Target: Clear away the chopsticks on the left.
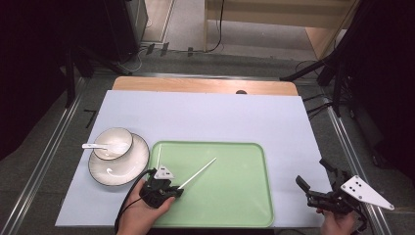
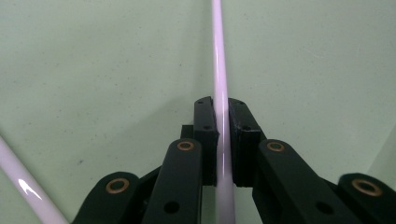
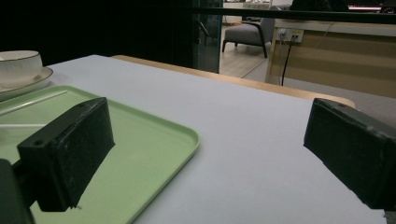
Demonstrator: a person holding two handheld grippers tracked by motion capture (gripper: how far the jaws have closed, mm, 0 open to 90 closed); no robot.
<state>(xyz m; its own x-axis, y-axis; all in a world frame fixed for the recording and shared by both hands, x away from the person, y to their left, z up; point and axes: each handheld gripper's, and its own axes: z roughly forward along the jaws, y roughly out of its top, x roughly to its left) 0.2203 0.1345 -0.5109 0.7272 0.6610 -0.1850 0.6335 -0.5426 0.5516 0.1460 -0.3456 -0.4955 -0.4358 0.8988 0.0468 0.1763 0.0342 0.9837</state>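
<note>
A green tray (image 1: 235, 196) lies at the front middle of the white table cover. My left gripper (image 1: 176, 190) sits over the tray's front left corner, shut on a white chopstick (image 1: 198, 173) that slants up to the right; in the left gripper view the chopstick (image 2: 219, 84) runs straight between the closed pads. A second white chopstick (image 1: 158, 155) lies along the tray's left edge, and the same chopstick (image 2: 21, 182) crosses the lower left corner of the left gripper view. My right gripper (image 1: 313, 174) hovers off the tray's right side, open, with nothing between its jaws.
A white bowl (image 1: 113, 143) with a white spoon (image 1: 94, 146) in it stands on a white saucer (image 1: 128, 169), left of the tray. The table's wooden back edge (image 1: 205, 85) shows beyond the cover. Metal rails run along both sides.
</note>
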